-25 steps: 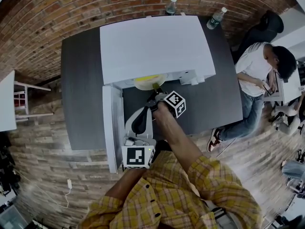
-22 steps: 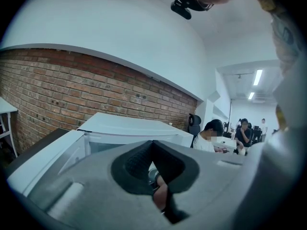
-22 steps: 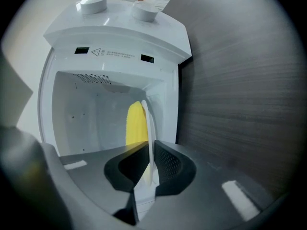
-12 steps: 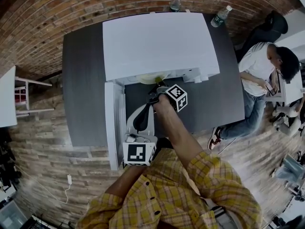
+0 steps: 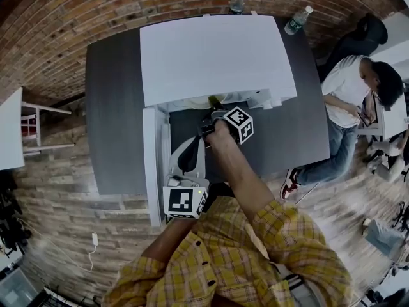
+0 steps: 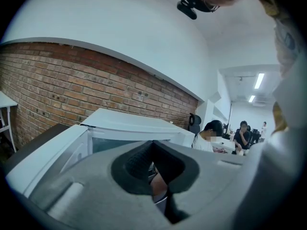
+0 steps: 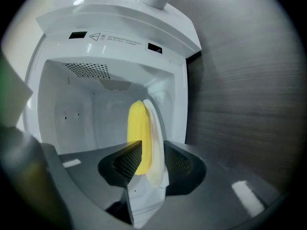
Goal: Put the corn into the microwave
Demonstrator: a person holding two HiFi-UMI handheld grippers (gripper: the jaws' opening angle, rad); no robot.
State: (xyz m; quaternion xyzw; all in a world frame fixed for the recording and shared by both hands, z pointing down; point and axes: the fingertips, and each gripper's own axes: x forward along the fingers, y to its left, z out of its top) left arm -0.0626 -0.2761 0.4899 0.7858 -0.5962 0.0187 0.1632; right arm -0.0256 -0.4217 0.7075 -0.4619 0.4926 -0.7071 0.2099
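The white microwave (image 5: 217, 56) stands on the dark table with its door (image 5: 153, 165) swung open to the left. My right gripper (image 5: 213, 110) reaches into the mouth of the oven. In the right gripper view the yellow corn (image 7: 136, 133), with a pale husk on its right side, stands between the jaws inside the white cavity (image 7: 86, 109). Those jaws (image 7: 147, 159) are opening and the pads no longer squeeze it. A sliver of corn (image 5: 214, 100) shows under the oven's top edge. My left gripper (image 5: 190, 151) hovers in front of the door, pads together (image 6: 153, 150), holding nothing.
Two water bottles (image 5: 238, 0) (image 5: 299, 19) stand behind the microwave. A seated person (image 5: 348, 94) is to the right of the table (image 5: 115, 107). A white table with a stool (image 5: 32, 133) stands at the left, and a brick wall runs behind.
Less of the yellow corn shows under the microwave's top edge than a second ago. Both grippers stay roughly where they were.
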